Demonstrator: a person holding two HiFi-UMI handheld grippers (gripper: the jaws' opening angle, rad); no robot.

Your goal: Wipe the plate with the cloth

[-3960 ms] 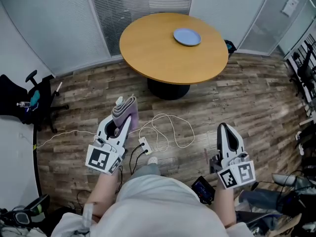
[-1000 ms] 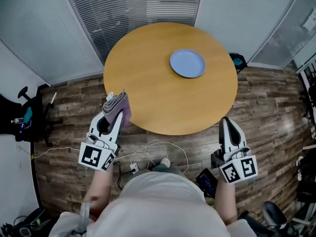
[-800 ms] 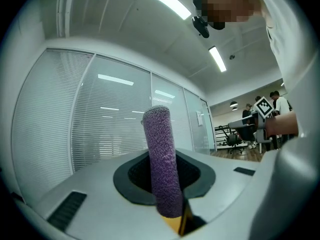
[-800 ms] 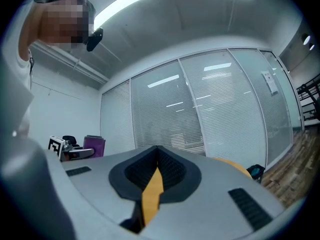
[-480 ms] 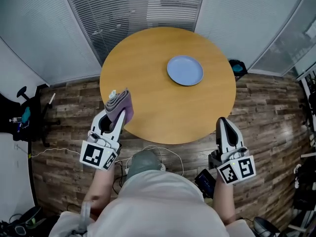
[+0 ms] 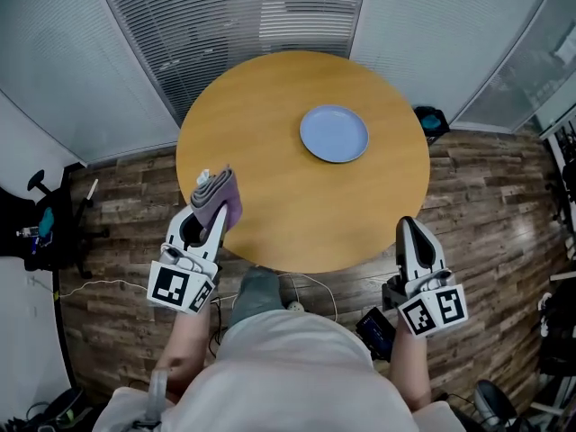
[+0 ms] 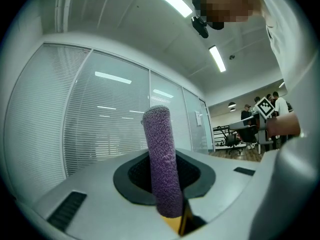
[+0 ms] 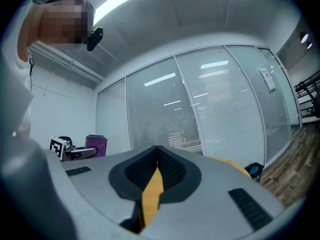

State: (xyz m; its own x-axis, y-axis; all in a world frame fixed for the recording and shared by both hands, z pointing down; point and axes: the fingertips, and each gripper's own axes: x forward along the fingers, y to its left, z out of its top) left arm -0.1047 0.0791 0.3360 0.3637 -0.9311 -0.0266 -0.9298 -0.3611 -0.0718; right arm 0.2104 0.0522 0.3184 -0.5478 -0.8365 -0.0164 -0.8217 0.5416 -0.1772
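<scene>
While left gripper (image 6: pixel 217 211) jaws pinch cloth (image 6: pixel 214 191) (folded) | right gripper (image 6: pixel 410 224) jaws pressed together | plate (image 6: pixel 334 133) well apart

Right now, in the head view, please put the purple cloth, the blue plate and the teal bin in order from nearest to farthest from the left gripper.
1. Purple cloth: clamped in the left gripper, by the table's left edge.
2. Blue plate: on the table, ahead and to the right.
3. Teal bin: on the floor beyond the table's far right side.
</scene>
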